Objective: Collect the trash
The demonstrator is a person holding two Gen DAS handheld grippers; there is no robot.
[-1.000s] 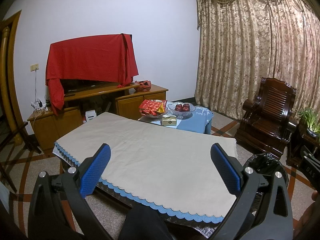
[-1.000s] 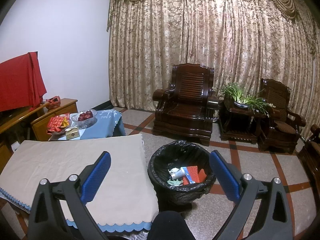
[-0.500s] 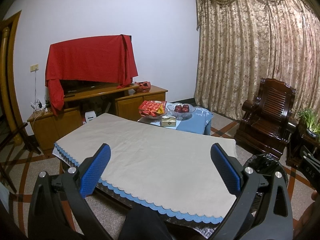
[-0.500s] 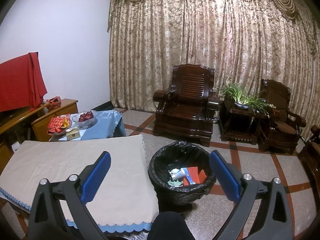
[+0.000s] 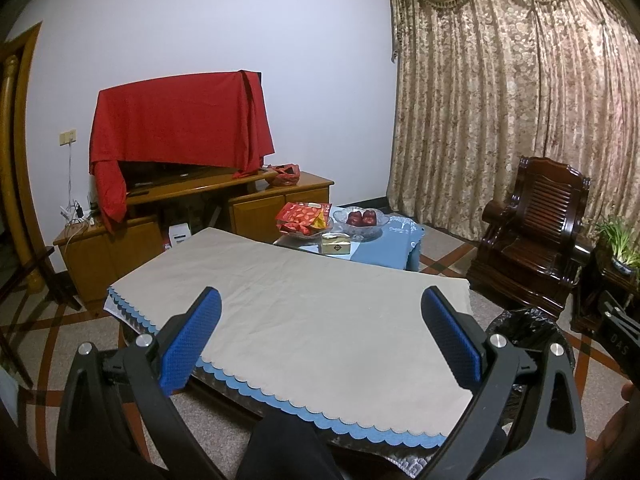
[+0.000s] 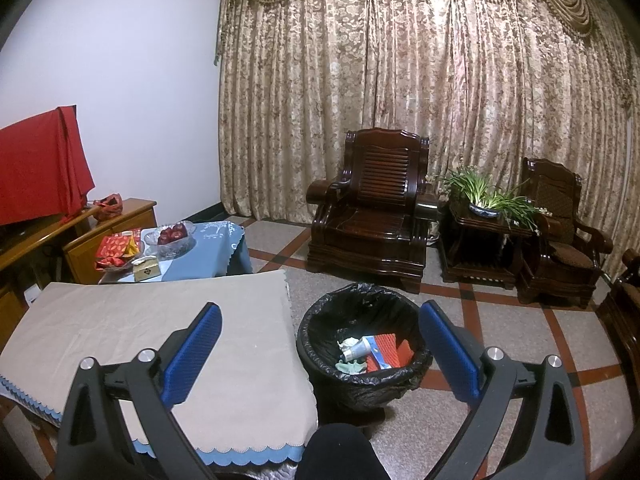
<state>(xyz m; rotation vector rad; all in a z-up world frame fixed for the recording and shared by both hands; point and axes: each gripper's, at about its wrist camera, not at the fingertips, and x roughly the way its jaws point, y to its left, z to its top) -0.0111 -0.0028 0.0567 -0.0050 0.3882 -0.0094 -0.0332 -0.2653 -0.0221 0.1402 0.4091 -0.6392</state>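
A black-lined trash bin [image 6: 320, 332] stands on the floor right of the low table [image 6: 140, 328]. It holds a red box [image 6: 390, 350], a white tube [image 6: 357, 350] and crumpled bits. My right gripper [image 6: 318, 316] is open and empty, held above the bin's near side. My left gripper [image 5: 320, 300] is open and empty over the beige tablecloth [image 5: 312, 304]. In the left wrist view the bin's rim [image 5: 524, 322] shows at the right, partly behind a finger.
A blue-clothed side table [image 5: 384, 244] carries red snack packs [image 5: 304, 218], a fruit bowl [image 5: 362, 222] and a small gold box [image 5: 336, 244]. A TV cabinet [image 5: 180, 216] with red cloth stands behind. Dark wooden armchairs [image 6: 372, 216] and a plant stand [image 6: 486, 232] line the curtain.
Both views have shifted very slightly. Both grippers stay open and empty.
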